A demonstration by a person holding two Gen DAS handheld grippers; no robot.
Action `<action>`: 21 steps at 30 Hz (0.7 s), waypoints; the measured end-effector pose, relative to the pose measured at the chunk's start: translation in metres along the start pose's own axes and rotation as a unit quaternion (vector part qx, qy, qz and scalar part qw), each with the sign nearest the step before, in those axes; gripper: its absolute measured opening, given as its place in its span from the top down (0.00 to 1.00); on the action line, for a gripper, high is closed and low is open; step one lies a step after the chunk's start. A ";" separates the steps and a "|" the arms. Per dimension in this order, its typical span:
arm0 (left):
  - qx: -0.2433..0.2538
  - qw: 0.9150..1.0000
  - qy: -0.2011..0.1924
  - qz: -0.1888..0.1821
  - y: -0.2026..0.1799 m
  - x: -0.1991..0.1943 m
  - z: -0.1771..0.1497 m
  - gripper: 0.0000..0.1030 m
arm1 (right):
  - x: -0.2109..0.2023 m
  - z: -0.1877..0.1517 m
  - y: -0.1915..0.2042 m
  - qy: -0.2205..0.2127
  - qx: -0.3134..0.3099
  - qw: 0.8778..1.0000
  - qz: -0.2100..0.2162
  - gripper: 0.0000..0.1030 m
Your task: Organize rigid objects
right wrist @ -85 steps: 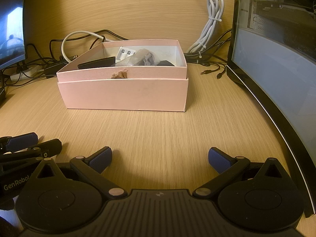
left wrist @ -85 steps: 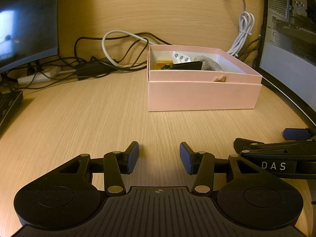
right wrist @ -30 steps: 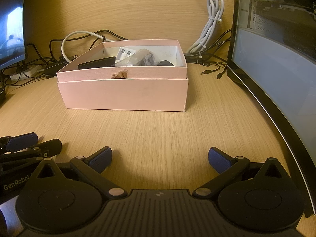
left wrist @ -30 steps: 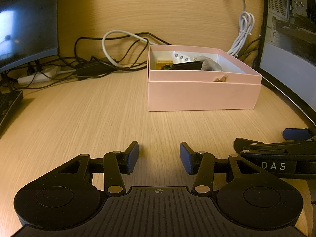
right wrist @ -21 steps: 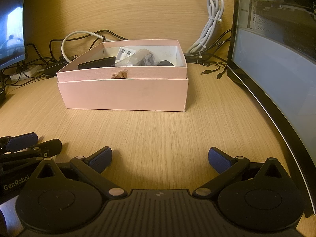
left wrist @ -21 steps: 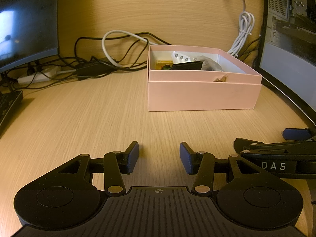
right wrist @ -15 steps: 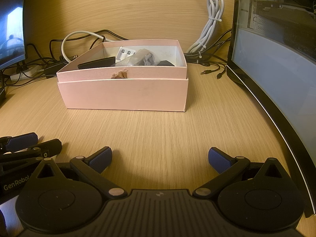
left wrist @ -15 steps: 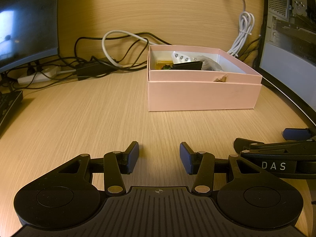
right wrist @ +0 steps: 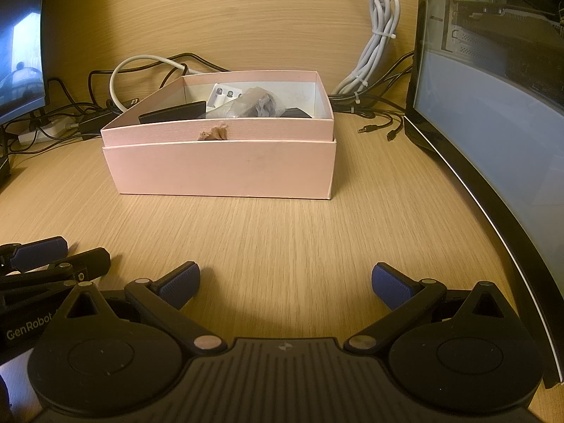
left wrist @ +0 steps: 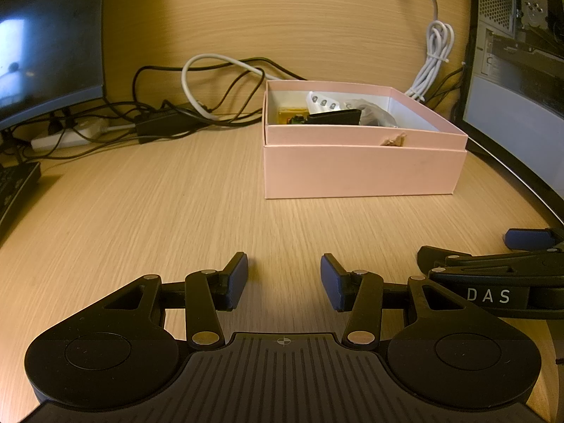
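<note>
- A pale wood-grain counter runs back to a wooden wall panel of the same tone, with dark screens at the frame edges.
- The left gripper sits at the bottom centre of the left wrist view, low over the counter, its blue-padded fingers moderately apart with only bare wood between them.
- The right gripper fills the bottom of the right wrist view, jaws spread wide and holding nothing; its blue pads frame bare counter.
- Each gripper shows in the other's view: the right one at the lower right edge of the left wrist view, the left one at the lower left edge of the right wrist view, so the two lie side by side.
- The pink box stands well ahead of both grippers, open-topped, in the centre-right of the left wrist view and centre-left of the right wrist view.
- Inside the box lie a flat black object, a white pack with dark dots, a crumpled clear wrapper and a small yellow-green item in its left corner.
- A small brown scrap clings to the box's near rim.
- Behind the box, black cables tangle in the upper left, and a bundled white cord hangs in the upper right.
- A curved monitor rises along the right edge of the right wrist view.
</note>
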State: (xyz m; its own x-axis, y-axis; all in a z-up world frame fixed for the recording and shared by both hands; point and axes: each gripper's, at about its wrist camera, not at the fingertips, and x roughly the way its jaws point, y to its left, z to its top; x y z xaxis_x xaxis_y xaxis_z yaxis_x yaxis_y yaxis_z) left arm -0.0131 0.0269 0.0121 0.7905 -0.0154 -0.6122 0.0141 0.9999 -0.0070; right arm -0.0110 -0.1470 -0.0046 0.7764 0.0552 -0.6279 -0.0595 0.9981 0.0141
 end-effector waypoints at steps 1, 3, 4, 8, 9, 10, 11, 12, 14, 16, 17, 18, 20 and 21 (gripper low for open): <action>0.000 1.000 0.000 0.000 0.000 0.000 0.000 0.51 | 0.000 0.000 0.000 0.000 0.000 1.000 0.000 0.00; 0.000 1.000 0.000 0.000 0.000 0.000 0.000 0.51 | 0.000 0.000 0.000 0.000 0.000 1.000 0.000 0.00; 0.000 1.000 0.000 0.000 0.000 0.000 0.000 0.51 | -0.001 0.000 0.000 0.000 0.000 1.000 0.000 0.00; 0.000 1.000 0.000 0.000 0.000 0.000 0.000 0.50 | -0.001 0.000 0.000 0.000 0.000 1.000 0.000 0.00; 0.000 1.000 0.000 0.000 0.000 0.000 0.000 0.50 | -0.001 0.000 0.000 0.000 0.000 1.000 0.000 0.00; 0.000 1.000 0.000 0.000 0.000 0.000 0.000 0.50 | -0.001 0.000 0.000 0.000 0.000 1.000 0.000 0.00; 0.000 1.000 0.000 0.000 0.000 0.000 0.000 0.50 | -0.001 0.000 0.000 0.000 0.000 1.000 0.000 0.00; 0.000 1.000 0.000 0.000 0.000 0.000 0.000 0.50 | -0.001 0.000 0.000 0.000 0.000 1.000 0.000 0.00; 0.000 1.000 0.000 0.000 0.000 0.000 0.000 0.50 | -0.001 0.000 0.000 0.000 0.000 1.000 0.000 0.00; 0.001 1.000 0.000 0.000 0.000 0.000 0.000 0.50 | 0.000 0.000 0.000 0.000 0.000 1.000 0.000 0.00; 0.001 1.000 0.000 0.000 0.000 0.000 0.000 0.50 | 0.000 0.000 0.000 0.000 0.000 1.000 0.000 0.00; 0.001 1.000 0.000 -0.001 0.001 0.000 0.000 0.51 | -0.001 0.000 0.000 0.000 0.000 1.000 0.000 0.00; 0.001 1.000 0.000 -0.001 0.000 0.000 0.000 0.51 | -0.001 0.000 0.000 0.000 0.000 1.000 0.000 0.00; 0.002 1.000 0.000 0.000 0.000 0.000 0.000 0.51 | -0.001 0.000 0.000 0.000 0.000 1.000 0.000 0.00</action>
State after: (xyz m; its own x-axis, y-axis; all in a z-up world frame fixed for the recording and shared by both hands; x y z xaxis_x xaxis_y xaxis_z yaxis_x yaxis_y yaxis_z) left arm -0.0134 0.0271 0.0119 0.7907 -0.0163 -0.6120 0.0172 0.9998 -0.0044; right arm -0.0119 -0.1468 -0.0045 0.7766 0.0549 -0.6276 -0.0591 0.9982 0.0142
